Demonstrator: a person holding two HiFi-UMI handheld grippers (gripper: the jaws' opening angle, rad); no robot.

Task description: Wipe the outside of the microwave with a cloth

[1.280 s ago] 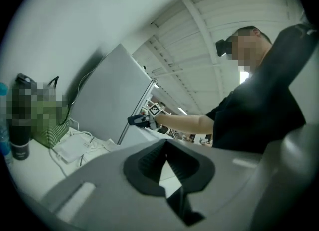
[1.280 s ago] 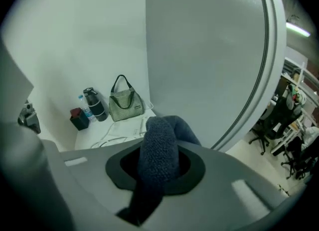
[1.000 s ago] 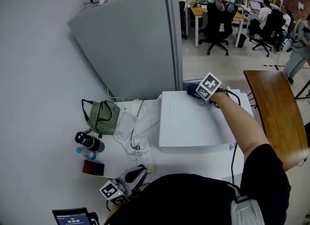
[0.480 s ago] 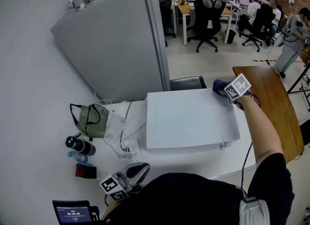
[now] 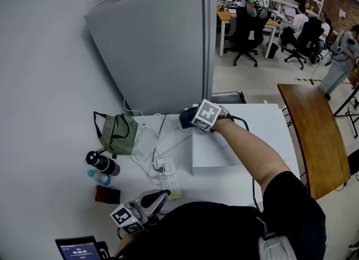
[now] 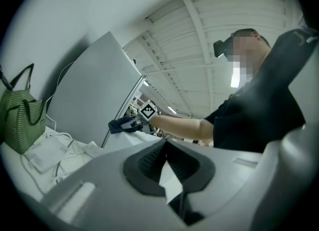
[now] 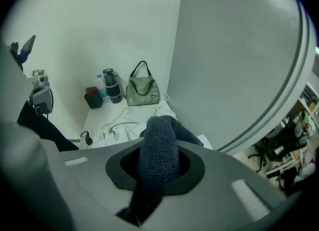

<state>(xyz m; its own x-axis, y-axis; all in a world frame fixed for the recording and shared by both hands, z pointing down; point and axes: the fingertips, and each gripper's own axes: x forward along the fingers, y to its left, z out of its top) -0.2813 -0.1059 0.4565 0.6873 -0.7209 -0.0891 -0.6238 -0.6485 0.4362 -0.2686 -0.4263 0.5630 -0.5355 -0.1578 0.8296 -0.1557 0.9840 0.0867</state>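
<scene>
Top panel, far-left corner: my right gripper (image 5: pixel 201 116) reaches across the white box-shaped microwave (image 5: pixel 216 158), its jaws pinching a dark blue knitted cloth (image 7: pixel 158 150) that bulges out ahead of them. The cloth sits at the microwave's back left corner, close under the tall grey refrigerator (image 5: pixel 162 46). My left gripper (image 6: pixel 164 150) hangs low near my body, well apart from the work, its jaws pressed together at the tips with nothing between them.

I judge the step in hand to be wiping the top. To do it well, I want the bulge of cloth, not the jaw tips, bearing on the panel, and I want to draw it toward me in straight, overlapping passes, holding a firm pinch so the cloth does not slip out. The corner calls for care: a white power strip with tangled cables (image 5: pixel 162 169) lies on the white table (image 5: pixel 224 189) just beside the microwave's left side, and a green striped handbag (image 5: pixel 118 134) stands beyond it. A stroke running off that edge could snag a cable.
</scene>
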